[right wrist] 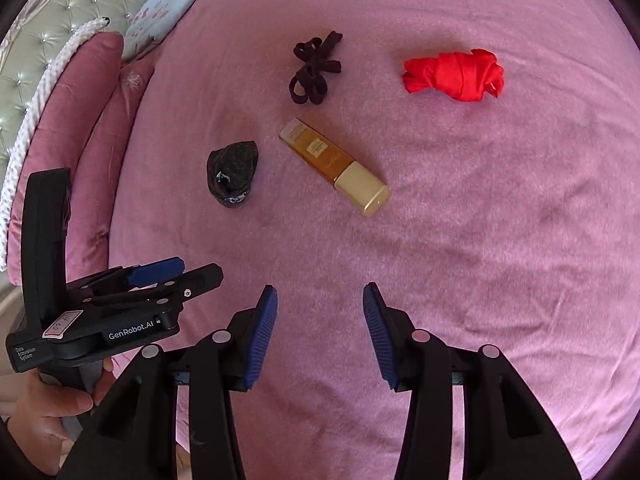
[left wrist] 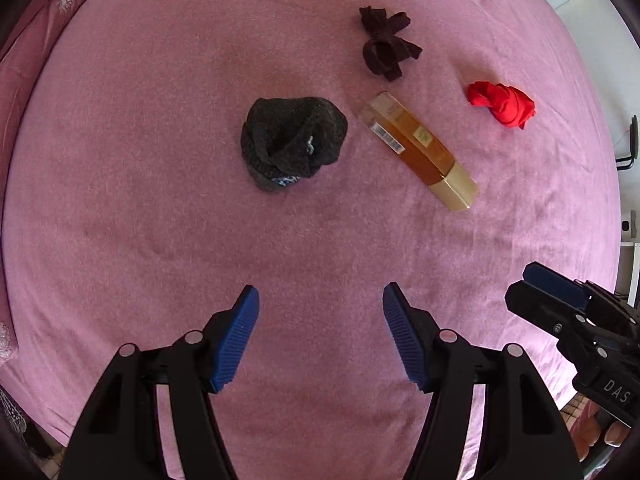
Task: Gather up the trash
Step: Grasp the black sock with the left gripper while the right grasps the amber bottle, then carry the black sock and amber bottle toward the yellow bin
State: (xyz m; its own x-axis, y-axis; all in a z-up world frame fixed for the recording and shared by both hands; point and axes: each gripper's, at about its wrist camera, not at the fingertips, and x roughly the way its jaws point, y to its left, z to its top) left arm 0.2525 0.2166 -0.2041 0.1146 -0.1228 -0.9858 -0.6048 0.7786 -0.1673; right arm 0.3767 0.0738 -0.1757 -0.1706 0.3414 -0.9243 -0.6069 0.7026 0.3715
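Tongs, left (left wrist: 320, 300) and right (right wrist: 320, 300), gape empty short of the bottle (left wrist: 418, 150) on the bed (left wrist: 160, 200); best gripped across its narrow sides.

We see a pink bedsheet (right wrist: 480, 240), a red cloth bundle (right wrist: 452, 75), a dark brown knotted rag (right wrist: 314, 70), an amber bottle (right wrist: 334, 164) with cream cap, and a charcoal knit sock (left wrist: 292, 140).

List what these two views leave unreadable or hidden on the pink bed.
- Amber bottle: label text too small, both views.
- Dark knit bundle: blue-white item beneath mostly covered.
- Right gripper, left view: seen side-on and cut off by the frame edge.
- Trash container: in neither view.
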